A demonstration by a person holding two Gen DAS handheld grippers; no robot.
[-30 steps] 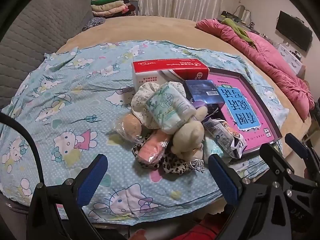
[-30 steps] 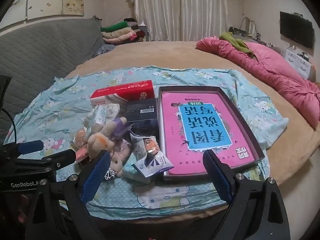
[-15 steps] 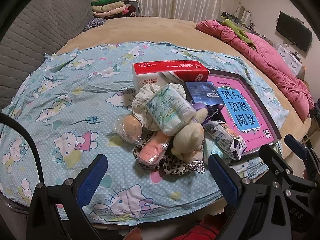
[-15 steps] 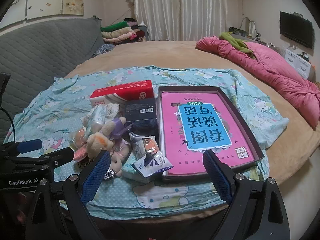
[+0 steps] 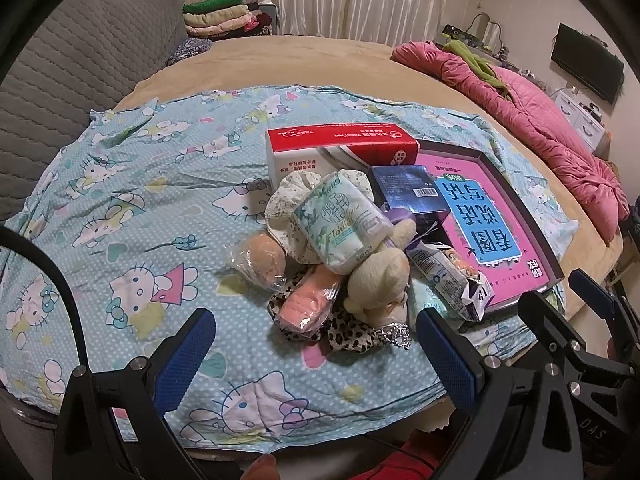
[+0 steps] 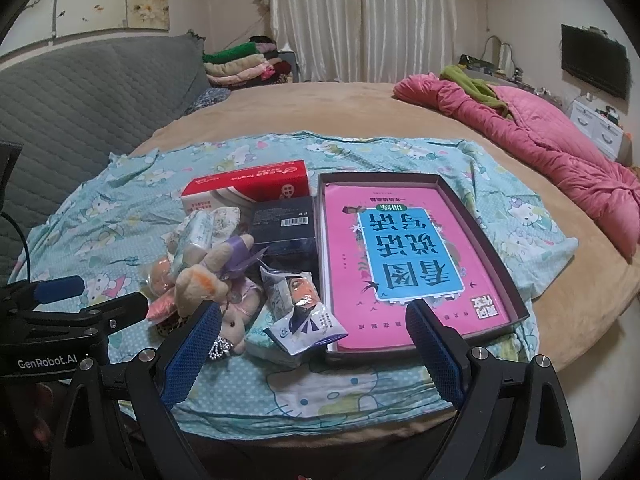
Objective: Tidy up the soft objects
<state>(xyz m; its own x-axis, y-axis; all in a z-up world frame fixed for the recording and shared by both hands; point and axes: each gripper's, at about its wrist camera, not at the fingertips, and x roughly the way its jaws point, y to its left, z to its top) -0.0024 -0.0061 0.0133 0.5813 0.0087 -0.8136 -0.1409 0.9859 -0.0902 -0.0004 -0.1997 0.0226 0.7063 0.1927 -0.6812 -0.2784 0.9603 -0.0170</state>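
A heap of soft things lies on the blue cartoon-cat cloth [image 5: 132, 208]: a beige plush toy [image 5: 380, 276], a tissue pack [image 5: 344, 224] on top of it, a pink pack [image 5: 308, 300], a leopard-print cloth [image 5: 352, 336] and a wrapped round bun [image 5: 260, 260]. The plush toy [image 6: 200, 280] also shows in the right wrist view. My left gripper [image 5: 316, 344] hovers open just short of the heap. My right gripper [image 6: 312, 340] is open too, near a crinkled snack packet [image 6: 300, 304] and the dark tray [image 6: 516, 296] that holds a pink book [image 6: 400, 256].
A red-and-white box [image 5: 340, 148] and a dark blue box [image 5: 408, 188] stand behind the heap. A pink quilt [image 6: 540, 144] lies at the right, folded clothes [image 6: 240, 64] at the back, a grey headboard [image 5: 80, 52] at the left. The bed edge runs just below both grippers.
Both views have shifted slightly; the left gripper has tilted up a little. No object has moved, and both grippers remain open.
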